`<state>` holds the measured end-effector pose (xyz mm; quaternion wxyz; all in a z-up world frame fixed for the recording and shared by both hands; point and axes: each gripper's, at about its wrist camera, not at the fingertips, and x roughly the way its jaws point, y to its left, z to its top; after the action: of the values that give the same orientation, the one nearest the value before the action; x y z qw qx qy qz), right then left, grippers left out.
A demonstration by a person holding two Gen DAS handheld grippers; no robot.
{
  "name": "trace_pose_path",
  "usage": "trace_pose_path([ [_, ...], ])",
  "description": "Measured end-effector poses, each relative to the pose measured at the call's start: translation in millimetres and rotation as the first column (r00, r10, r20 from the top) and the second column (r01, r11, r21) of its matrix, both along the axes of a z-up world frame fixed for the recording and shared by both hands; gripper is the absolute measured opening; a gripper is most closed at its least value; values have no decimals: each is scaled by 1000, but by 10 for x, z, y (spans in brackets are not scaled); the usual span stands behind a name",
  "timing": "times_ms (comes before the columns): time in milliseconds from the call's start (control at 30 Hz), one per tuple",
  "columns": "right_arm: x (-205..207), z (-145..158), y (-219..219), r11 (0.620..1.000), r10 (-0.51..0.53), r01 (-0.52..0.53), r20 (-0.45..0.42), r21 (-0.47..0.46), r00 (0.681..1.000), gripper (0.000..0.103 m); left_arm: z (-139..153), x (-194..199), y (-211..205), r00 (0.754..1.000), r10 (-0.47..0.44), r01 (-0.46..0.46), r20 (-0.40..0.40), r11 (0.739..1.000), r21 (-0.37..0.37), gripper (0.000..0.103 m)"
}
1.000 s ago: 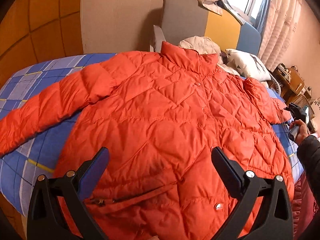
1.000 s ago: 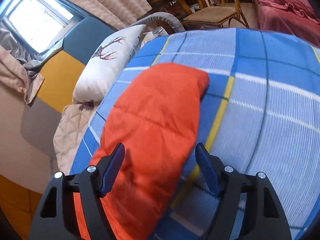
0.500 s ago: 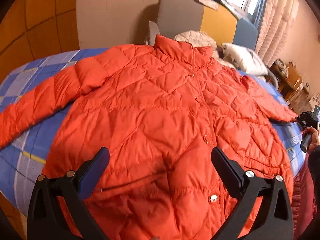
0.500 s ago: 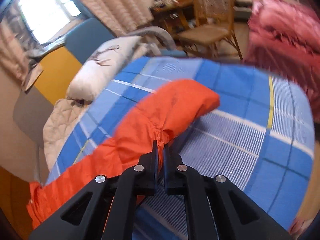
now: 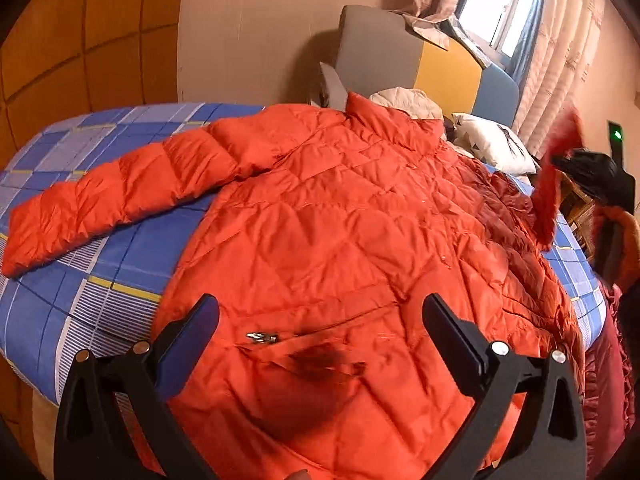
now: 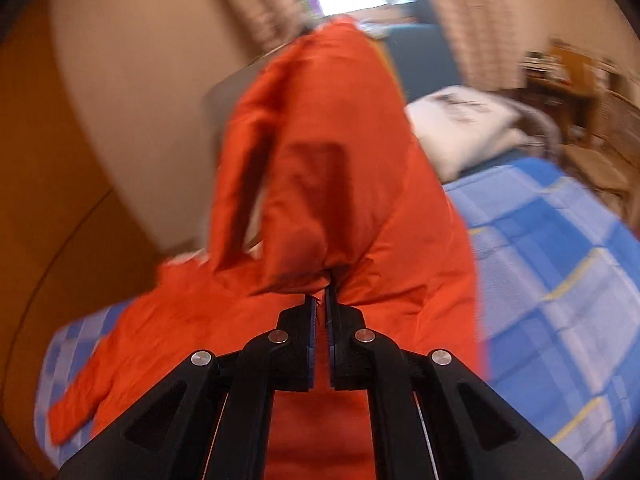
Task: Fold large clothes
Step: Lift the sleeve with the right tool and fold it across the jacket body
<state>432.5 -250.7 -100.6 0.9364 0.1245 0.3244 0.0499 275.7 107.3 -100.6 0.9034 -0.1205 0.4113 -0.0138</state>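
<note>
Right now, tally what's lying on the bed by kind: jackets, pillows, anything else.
Orange jacket: 1
White pillow: 1
Beige quilted blanket: 1
Total: 3

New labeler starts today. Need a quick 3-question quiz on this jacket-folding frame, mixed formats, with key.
1. True or false: the right gripper is shut on a sleeve of the orange jacket.
2. Multiple choice: the left gripper is
A. open, above the jacket's lower front
B. shut on the collar
C. shut on the pillow
3. Fill in: the other sleeve lies flat on the blue checked ___.

Key:
1. True. Fabric is pinched between the closed jaws, and the sleeve is lifted off the bed.
2. A. Its jaws stand wide apart with nothing between them.
3. Bedsheet.
</note>
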Motion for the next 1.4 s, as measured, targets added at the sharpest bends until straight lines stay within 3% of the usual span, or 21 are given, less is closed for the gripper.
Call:
trace_pose_path([
  [200, 262, -368, 1429, 978, 186, -195, -108, -75, 976, 4, -25, 191, 255, 1000, 15, -15, 0, 998, -58, 98],
  [367, 299, -703, 2046, 952, 266, -287, -176, -110, 948, 4, 3, 419, 351, 1000, -1, 2, 10, 998, -68, 89],
  [400, 313, -759, 2127, 944, 289, -313, -193, -107, 938, 14, 10, 516, 362, 1000, -12, 13, 12, 997, -81, 87],
  [467, 295, -800, 2192, 937, 305, -331, -199, -115, 931, 44, 21, 653, 354, 999, -28, 29, 15, 995, -95, 87],
  [500, 261, -795, 2131, 936, 310, -334, -188, -111, 932, 77, 24, 726, 345, 999, -32, 33, 14, 995, -98, 85],
  [533, 212, -773, 2069, 938, 313, -332, -168, -98, 935, 94, 26, 817, 322, 999, -45, 46, 16, 993, -107, 85],
  [700, -90, -618, 1578, 955, 295, -291, -104, 51, 950, 94, -55, 1349, 133, 995, -98, 97, -4, 988, -123, 85],
  [867, -412, -661, 735, 961, 126, -94, -108, 259, 986, 94, -219, 1958, 2, 994, -95, 83, -48, 976, -204, 85],
  [1033, -595, -834, 101, 928, -59, 114, -162, 354, 985, 94, -382, 2428, -155, 993, -93, 70, -79, 966, -250, 81],
  [1133, -544, -951, -123, 896, -117, 191, -202, 401, 972, 94, -512, 2635, -218, 990, -93, 58, -106, 953, -298, 70],
  [1267, -419, -980, -180, 884, -151, 223, -200, 412, 968, 94, -621, 2752, -195, 989, -72, 23, -131, 940, -341, 11],
  [1333, -399, -944, -155, 883, -131, 204, -196, 422, 972, 94, -575, 2713, -111, 993, -56, 14, -105, 932, -362, 7],
  [1400, -408, -884, -72, 894, -81, 155, -187, 420, 979, 94, -499, 2650, -37, 996, -35, 7, -79, 944, -330, 6],
])
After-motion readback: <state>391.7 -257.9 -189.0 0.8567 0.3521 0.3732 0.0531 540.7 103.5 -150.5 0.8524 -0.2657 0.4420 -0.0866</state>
